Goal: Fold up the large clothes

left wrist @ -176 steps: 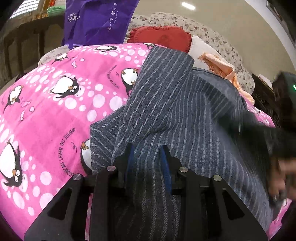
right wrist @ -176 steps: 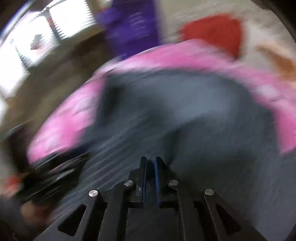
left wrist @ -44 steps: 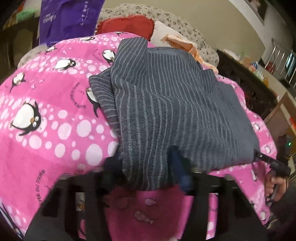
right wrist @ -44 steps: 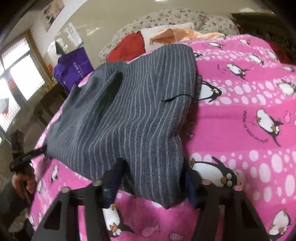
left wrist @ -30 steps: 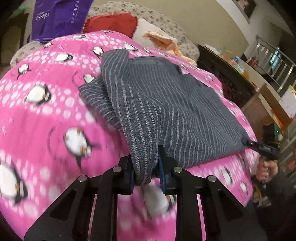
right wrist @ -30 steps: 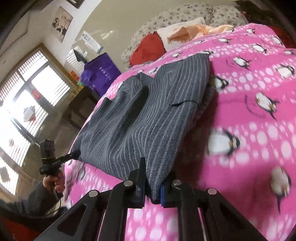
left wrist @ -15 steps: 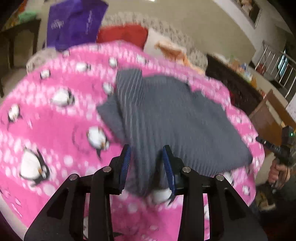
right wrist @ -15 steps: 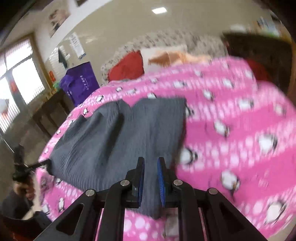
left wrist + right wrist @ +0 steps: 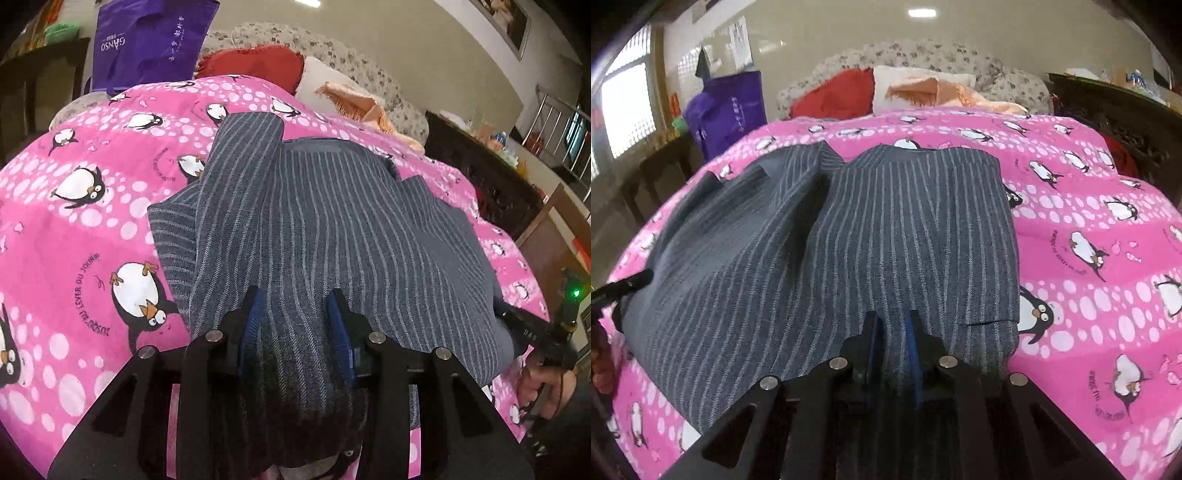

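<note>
A grey pinstriped garment (image 9: 332, 221) lies folded on a pink penguin-print bed cover (image 9: 74, 229). It also shows in the right wrist view (image 9: 886, 229). My left gripper (image 9: 297, 321) is open, its blue-padded fingers (image 9: 253, 325) straddling the garment's near left edge. My right gripper (image 9: 893, 332) has its fingers close together with a fold of the garment's near right edge between them. The right gripper also shows at the garment's far right corner in the left wrist view (image 9: 532, 332).
A red cushion (image 9: 255, 66), a white pillow and a peach cloth (image 9: 354, 103) lie at the bed head. A purple bag (image 9: 147, 40) stands at the back left. Dark wooden furniture (image 9: 491, 184) lines the right side.
Both grippers let go of the garment, pulled back, then came in low over its near edge again. The left opened wider; the right closed on a fold.
</note>
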Demonstrator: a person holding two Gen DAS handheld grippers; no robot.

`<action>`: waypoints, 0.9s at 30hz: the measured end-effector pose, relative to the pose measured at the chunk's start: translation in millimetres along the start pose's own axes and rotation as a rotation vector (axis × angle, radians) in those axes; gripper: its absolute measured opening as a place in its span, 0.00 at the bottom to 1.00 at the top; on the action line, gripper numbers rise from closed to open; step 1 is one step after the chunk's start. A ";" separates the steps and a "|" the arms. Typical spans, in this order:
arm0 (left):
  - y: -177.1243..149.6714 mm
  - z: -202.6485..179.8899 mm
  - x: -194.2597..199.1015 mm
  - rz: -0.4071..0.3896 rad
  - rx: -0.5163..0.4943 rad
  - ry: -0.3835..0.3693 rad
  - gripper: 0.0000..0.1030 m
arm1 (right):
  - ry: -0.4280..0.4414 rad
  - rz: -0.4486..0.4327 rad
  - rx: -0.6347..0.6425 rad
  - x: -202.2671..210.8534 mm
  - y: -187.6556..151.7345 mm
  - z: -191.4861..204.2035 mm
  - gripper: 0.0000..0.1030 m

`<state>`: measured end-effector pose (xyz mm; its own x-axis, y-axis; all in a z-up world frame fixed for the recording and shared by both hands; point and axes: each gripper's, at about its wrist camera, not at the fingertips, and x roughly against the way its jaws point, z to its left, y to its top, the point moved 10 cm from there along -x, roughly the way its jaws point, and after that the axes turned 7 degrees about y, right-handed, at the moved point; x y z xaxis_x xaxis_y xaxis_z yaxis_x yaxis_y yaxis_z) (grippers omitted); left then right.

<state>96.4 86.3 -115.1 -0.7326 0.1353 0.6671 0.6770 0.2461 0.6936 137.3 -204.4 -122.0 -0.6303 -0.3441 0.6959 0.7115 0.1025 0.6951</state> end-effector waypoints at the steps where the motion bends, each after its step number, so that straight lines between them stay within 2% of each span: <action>1: 0.3 0.6 -0.9 -0.003 0.003 -0.004 0.37 | 0.011 -0.004 -0.002 -0.3 -0.2 -1.0 0.15; 4: 0.4 0.2 -1.8 -0.020 0.007 -0.014 0.37 | 0.033 -0.021 0.004 -3.2 -0.1 1.4 0.20; 8: 5.3 -0.2 3.2 -0.006 0.022 -0.015 0.39 | 0.011 -0.026 0.037 -0.9 -0.5 11.2 0.23; 10: 14.5 7.3 12.9 -0.010 0.050 0.017 0.48 | 0.010 -0.027 0.041 -1.2 -0.3 12.0 0.23; 12: 22.2 18.4 21.1 -0.025 0.078 0.056 0.70 | 0.012 -0.029 0.039 -0.9 -0.5 12.0 0.24; 14: 24.6 32.8 25.0 -0.024 0.108 0.105 0.72 | 0.012 -0.029 0.039 -0.8 -0.5 12.0 0.24; 16: 17.7 39.8 17.4 0.024 0.125 0.095 0.73 | 0.012 -0.029 0.039 -0.8 -0.5 12.1 0.24; 17: 11.0 43.0 8.3 0.068 0.132 0.092 0.77 | 0.012 -0.029 0.039 -0.8 -0.6 12.0 0.24; 18: 6.3 44.4 0.7 0.105 0.140 0.081 0.77 | 0.012 -0.029 0.039 -0.8 -0.6 12.0 0.24; 21: 16.1 44.0 -10.4 0.099 0.140 0.022 0.78 | 0.012 -0.029 0.039 -0.9 -0.7 12.0 0.24; 25: 33.8 41.0 -30.2 0.155 0.197 -0.104 0.77 | 0.009 -0.031 0.042 -0.5 -0.4 12.5 0.24; 26: 37.5 40.3 -30.8 0.164 0.213 -0.124 0.74 | 0.008 -0.033 0.042 0.4 -0.4 13.2 0.24; 27: 40.3 37.5 -30.1 0.178 0.224 -0.154 0.62 | 0.008 -0.033 0.042 0.4 -0.4 13.2 0.24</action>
<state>143.0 128.1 -117.5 -0.6176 0.3343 0.7119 0.7757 0.4084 0.4812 132.6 -192.3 -119.7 -0.6504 -0.3557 0.6712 0.6768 0.1299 0.7247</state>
